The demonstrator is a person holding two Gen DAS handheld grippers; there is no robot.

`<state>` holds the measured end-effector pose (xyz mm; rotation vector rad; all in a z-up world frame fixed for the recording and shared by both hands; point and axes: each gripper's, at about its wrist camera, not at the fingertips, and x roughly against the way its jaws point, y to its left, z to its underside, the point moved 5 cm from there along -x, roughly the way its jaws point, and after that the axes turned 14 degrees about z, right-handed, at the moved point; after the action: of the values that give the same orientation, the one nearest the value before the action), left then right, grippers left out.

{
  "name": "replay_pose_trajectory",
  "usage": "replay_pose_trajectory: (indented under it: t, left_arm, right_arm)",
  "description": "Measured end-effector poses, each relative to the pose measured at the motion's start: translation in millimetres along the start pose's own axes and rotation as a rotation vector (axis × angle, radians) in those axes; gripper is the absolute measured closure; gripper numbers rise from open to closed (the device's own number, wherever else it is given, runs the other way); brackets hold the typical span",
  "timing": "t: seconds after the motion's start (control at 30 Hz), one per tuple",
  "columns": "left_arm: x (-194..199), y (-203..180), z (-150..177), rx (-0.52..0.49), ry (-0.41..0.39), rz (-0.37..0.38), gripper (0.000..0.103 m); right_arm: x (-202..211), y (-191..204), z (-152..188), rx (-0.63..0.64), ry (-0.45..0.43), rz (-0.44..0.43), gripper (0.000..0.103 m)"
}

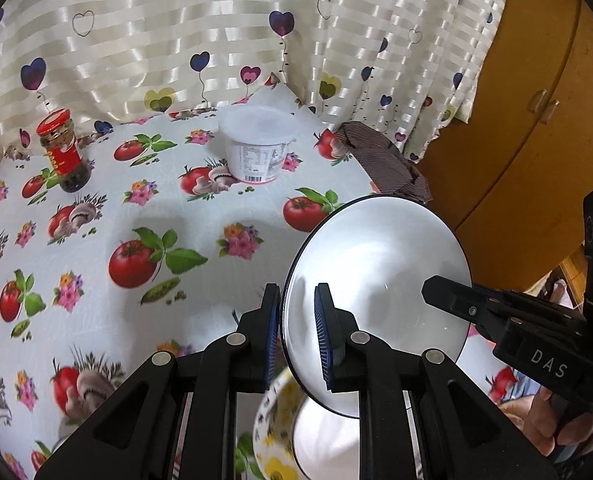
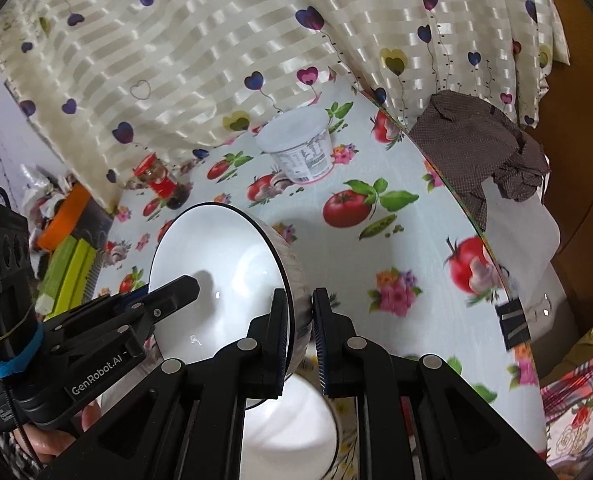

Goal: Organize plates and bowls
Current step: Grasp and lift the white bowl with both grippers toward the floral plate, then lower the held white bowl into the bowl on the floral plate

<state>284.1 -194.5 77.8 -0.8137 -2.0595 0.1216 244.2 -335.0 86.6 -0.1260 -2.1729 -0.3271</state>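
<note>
— where's the white bowl (image 1: 376, 292) right now?

— up off the table (image 1: 200, 216), tipped on its side, its hollow facing the left tool (image 1: 298, 334). both tools have it by the rim, on opposite sides.

— so the left tool is clamped?

— yes, its blue pads (image 1: 321, 336) pinch the bowl's rim, one inside, one outside. the right tool (image 2: 300, 330) does the same from the other side; its two fingers sit close together with the rim and ribbed outer wall between them.

— anything under the bowl?

— another bowl (image 1: 272, 432) with yellow flowers on its outside stands below it, white inside. whether the two touch, i can't tell.

— and the rest of the table?

— a tomato-and-flower print cloth covers it. farther back stand a white plastic tub (image 1: 258, 144) with a lid and a red-lidded jar (image 1: 62, 150), well apart. a brown cloth (image 1: 380, 160) lies crumpled at the table's edge, by the heart-print curtain (image 1: 216, 28). a binder clip (image 2: 512, 322) grips the table's edge.
</note>
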Motion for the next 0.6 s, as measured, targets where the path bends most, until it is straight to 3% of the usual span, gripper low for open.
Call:
replay_pose_trajectory:
  t: [0.6]
  left_arm:
    - [12.2,-7.9,64.6,0.027,0.036,-0.001,0.085]
  right_arm:
    - [12.6,-0.1,72.5,0.007,0.052,0.008,0.090]
